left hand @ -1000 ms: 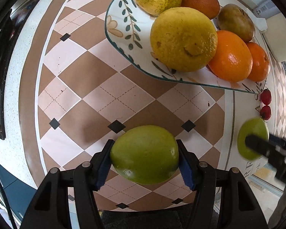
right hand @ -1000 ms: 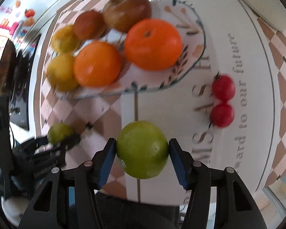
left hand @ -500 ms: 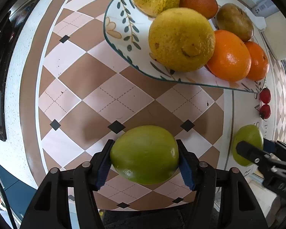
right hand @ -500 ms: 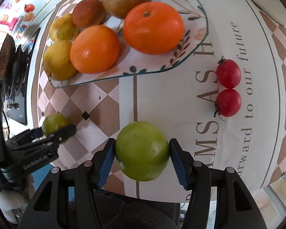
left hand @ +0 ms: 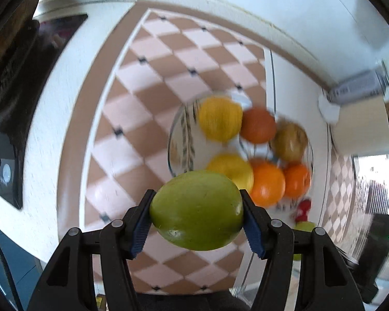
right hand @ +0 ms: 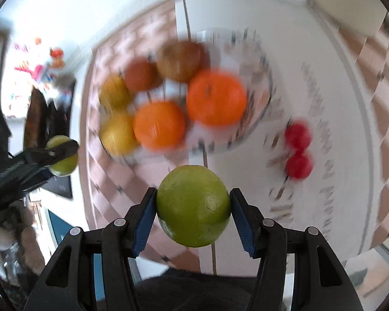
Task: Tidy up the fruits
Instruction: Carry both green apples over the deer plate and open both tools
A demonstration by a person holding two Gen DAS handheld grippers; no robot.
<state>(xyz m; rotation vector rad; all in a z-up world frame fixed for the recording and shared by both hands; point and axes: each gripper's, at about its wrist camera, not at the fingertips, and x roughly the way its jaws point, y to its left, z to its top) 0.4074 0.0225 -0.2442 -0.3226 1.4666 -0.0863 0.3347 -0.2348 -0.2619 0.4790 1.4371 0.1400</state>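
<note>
Green fruit (left hand: pixel 197 210) fills the lower centre of the left wrist view, pinched between the blue pads (left hand: pixel 142 224) of the left tool (left hand: pixel 197 223), which is clamped on its two sides. It is oval, smooth and yellow-green, with a paler patch near its lower edge. A second green fruit (right hand: pixel 193 206) sits at the lower centre of the right wrist view, rounder, with a faint circular scar on its skin, gripped the same way by the right tool (right hand: pixel 193 215).

Both views are blurred. Above each held fruit, towards the middle of the frame, lies a patterned plate (right hand: pixel 259 108) on the bench (left hand: pixel 153 108), which is covered with a brown and pink diamond-check cloth. The plate carries two oranges (right hand: pixel 216 97), two yellow citrus fruits (left hand: pixel 220 119), a reddish-brown fruit (left hand: pixel 258 125) and a brownish-green one (right hand: pixel 181 61), packed close and touching. Two small red fruits (right hand: pixel 298 153) lie on a white lettered mat (right hand: pixel 329 119) to the right of the plate in the right wrist view, apart from its rim.

At the left edge of the right wrist view, the left tool shows again with its fruit, beside dark objects I cannot identify. A white box (left hand: pixel 360 127) stands at the right edge of the left wrist view.
</note>
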